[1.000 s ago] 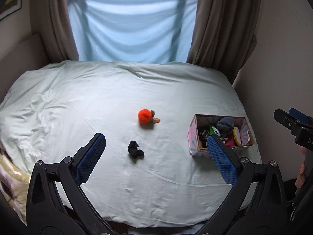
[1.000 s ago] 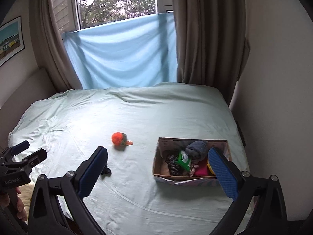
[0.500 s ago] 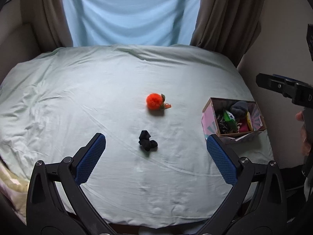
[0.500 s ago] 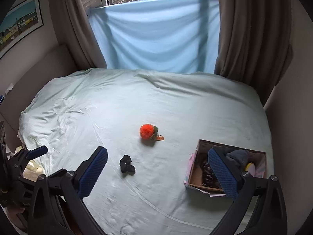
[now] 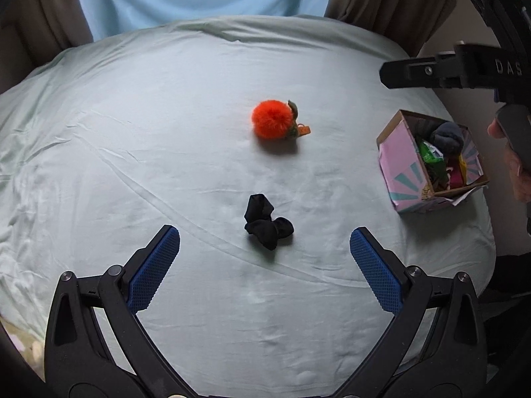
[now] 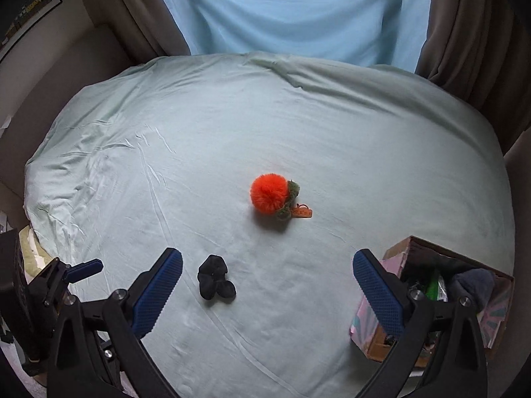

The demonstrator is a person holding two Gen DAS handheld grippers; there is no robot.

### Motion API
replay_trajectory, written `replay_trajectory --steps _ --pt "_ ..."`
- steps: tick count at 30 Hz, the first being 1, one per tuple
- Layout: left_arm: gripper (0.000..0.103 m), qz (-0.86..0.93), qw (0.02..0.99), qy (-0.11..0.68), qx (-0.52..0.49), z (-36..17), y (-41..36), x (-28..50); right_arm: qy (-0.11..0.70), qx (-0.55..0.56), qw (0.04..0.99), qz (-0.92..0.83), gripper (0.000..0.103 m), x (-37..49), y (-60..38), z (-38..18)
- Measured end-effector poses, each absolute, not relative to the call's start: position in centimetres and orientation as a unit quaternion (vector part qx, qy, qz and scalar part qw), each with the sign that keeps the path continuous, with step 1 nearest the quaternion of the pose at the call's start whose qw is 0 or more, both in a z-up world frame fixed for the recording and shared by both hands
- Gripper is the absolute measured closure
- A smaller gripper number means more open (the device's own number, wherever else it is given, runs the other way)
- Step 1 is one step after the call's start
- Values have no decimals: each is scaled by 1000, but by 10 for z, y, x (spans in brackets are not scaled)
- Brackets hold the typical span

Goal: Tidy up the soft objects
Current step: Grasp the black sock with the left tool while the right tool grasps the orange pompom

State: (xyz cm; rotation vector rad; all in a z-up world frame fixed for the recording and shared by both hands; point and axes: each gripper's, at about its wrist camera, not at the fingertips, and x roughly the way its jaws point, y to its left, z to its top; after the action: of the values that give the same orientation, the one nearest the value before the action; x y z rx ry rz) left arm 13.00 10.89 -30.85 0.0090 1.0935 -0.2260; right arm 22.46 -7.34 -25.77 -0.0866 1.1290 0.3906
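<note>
A fluffy orange pompom toy (image 5: 272, 119) with green leaves lies mid-bed; it also shows in the right wrist view (image 6: 269, 193). A crumpled black sock (image 5: 267, 222) lies nearer, also seen from the right (image 6: 215, 278). A pink cardboard box (image 5: 428, 162) holding several soft items sits at the bed's right edge, and shows from the right (image 6: 441, 292). My left gripper (image 5: 265, 262) is open and empty, hovering just short of the sock. My right gripper (image 6: 267, 285) is open and empty, above the bed between sock and box.
The bed (image 5: 132, 132) has a pale green sheet. A blue cloth (image 6: 298, 10) hangs over the window between brown curtains (image 6: 471, 33). The right gripper's body (image 5: 458, 69) shows at the left view's right side; the left gripper's (image 6: 43, 292) shows low left.
Both grippers have moved forward and lower over the bed; the sock and pompom now look larger and nearer. Nothing on the bed has moved.
</note>
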Motion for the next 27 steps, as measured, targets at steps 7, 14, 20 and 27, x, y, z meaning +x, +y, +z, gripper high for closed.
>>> replay_trajectory --steps 7,14,20,27 --pt "8 -121 830 543 29 -387 96 164 552 -51 809 197 1 282 -48 -323" --pt "18 -132 811 568 48 -450 80 179 567 -69 793 212 1 325 -26 -381" --pt "27 -139 802 577 71 -478 63 186 585 -76 778 217 5 354 -15 -424" --pt "39 -126 804 577 75 -488 54 195 611 -93 753 228 30 374 0 -463"
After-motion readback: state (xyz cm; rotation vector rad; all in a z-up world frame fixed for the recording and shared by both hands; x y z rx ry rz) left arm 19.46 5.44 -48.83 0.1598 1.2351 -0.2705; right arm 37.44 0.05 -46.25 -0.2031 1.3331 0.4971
